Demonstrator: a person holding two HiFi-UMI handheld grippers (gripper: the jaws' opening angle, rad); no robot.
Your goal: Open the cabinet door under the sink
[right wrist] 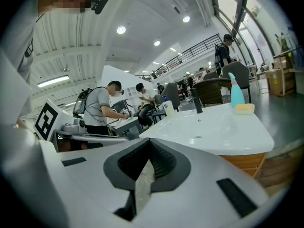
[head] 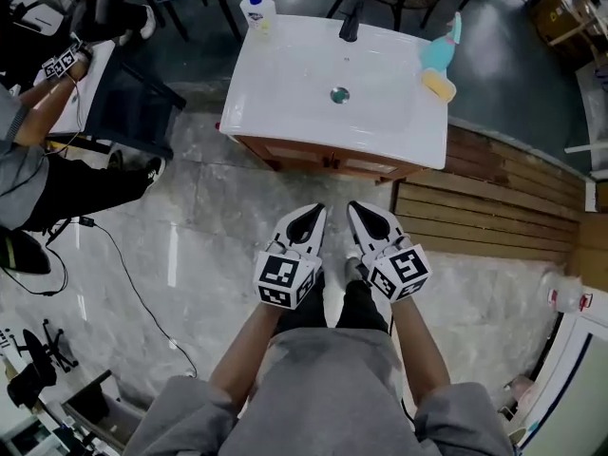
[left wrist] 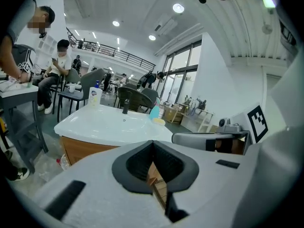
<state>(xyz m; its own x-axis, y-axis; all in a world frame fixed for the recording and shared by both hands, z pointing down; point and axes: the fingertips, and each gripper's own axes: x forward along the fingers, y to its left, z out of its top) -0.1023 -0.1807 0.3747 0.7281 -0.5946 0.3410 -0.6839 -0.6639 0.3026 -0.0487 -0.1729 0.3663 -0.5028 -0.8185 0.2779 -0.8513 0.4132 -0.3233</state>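
A white sink [head: 285,126] sits on a low wooden cabinet [head: 334,165] ahead of me, and only a thin strip of the cabinet front shows under the rim. My left gripper [head: 312,213] and right gripper [head: 355,209] are held side by side close to my body, well short of the cabinet. Both are shut with nothing between the jaws. In the left gripper view the closed left gripper [left wrist: 153,144] points at the cabinet's [left wrist: 80,149] left corner. From the right gripper view, the right gripper [right wrist: 149,143] faces the sink [right wrist: 209,129] and cabinet [right wrist: 243,163].
On the sink stand a black faucet [head: 350,25], a soap bottle [head: 256,9], a blue spray bottle [head: 443,49] and a yellow sponge [head: 437,85]. Wooden planks [head: 494,198] lie at the right. A seated person [head: 38,164], a dark table [head: 128,103] and a floor cable [head: 142,297] are at the left.
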